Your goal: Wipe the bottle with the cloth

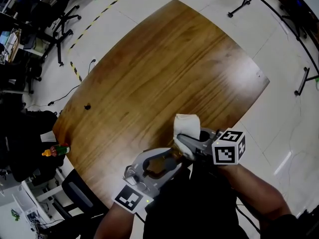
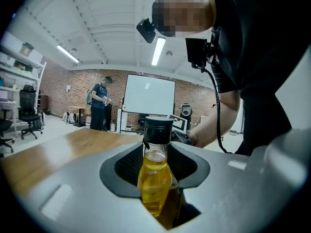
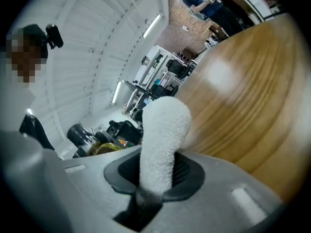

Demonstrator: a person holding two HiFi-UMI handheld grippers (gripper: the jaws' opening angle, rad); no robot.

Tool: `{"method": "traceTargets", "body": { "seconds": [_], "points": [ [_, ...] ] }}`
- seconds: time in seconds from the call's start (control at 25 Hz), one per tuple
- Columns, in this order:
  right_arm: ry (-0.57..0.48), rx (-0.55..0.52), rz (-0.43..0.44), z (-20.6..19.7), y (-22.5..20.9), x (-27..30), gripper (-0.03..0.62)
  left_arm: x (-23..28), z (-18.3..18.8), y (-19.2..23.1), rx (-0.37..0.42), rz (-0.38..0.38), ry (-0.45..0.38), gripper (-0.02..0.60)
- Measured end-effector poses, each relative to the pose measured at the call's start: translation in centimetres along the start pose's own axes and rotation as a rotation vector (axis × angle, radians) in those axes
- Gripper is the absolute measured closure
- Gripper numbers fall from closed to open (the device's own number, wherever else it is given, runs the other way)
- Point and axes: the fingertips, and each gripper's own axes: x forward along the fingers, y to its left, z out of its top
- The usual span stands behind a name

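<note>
Closest to the person's body, the left gripper (image 1: 155, 168) has its jaws clamped on the bottle (image 2: 155, 176) about its shoulder. It is held off the desk (image 1: 169, 68), over the near edge, which I judge leaves its sides free for wiping all round. The bottle is clear and smooth, waisted toward a narrow neck, filled with yellow liquid and closed by a ribbed black cap. Just beside it, the right gripper (image 1: 193, 144) has its jaws pinching the cloth (image 3: 163, 140), a white, nubbly terry wad bunched into a thick rounded roll. The roll stands out past the jaw tips, giving a soft pad to rub with. In the head view the roll points beyond the cap, and I cannot make out contact with the glass. The jaw bodies are matte grey plastic with dark textured pads. Beyond them spreads the desk's glossy brown wood grain, with one small dark object (image 1: 87, 106) on it. Farther off stand black office chairs (image 1: 55, 29) on pale floor.
</note>
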Motion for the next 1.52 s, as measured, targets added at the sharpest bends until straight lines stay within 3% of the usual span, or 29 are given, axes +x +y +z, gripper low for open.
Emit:
{"method": "traceTargets", "body": {
  "seconds": [0.2,0.48,0.8,0.96,1.2,1.36,1.52],
  "points": [
    [0.083,-0.07,-0.079,-1.1,-1.4,0.5,0.523,0.1,0.0,-0.1,0.0,0.004,0.0,0.417],
    [0.256,-0.355,-0.273,-2.7,-3.6,0.8,0.523,0.4,0.5,-0.3,0.002,-0.003,-0.017,0.417],
    [0.46,-0.624,-0.315,-4.5,-3.1,1.8,0.523,1.5,1.0,-0.9,0.025,-0.006,-0.029,0.417],
    [0.405,-0.567,-0.292,-3.2,-2.8,0.9,0.522,1.5,1.3,-1.0,0.027,0.02,-0.051,0.419],
    [0.307,-0.425,-0.162,0.1,-1.5,-0.1,0.522,0.2,1.1,-1.0,0.008,0.078,-0.085,0.419],
    [0.271,-0.251,-0.027,3.8,0.3,0.5,0.522,-0.2,1.3,-1.0,0.011,0.106,-0.082,0.419],
    [0.302,-0.085,0.157,6.5,3.3,2.9,0.522,-0.6,0.8,-1.0,0.081,0.13,-0.032,0.415]
  ]
}}
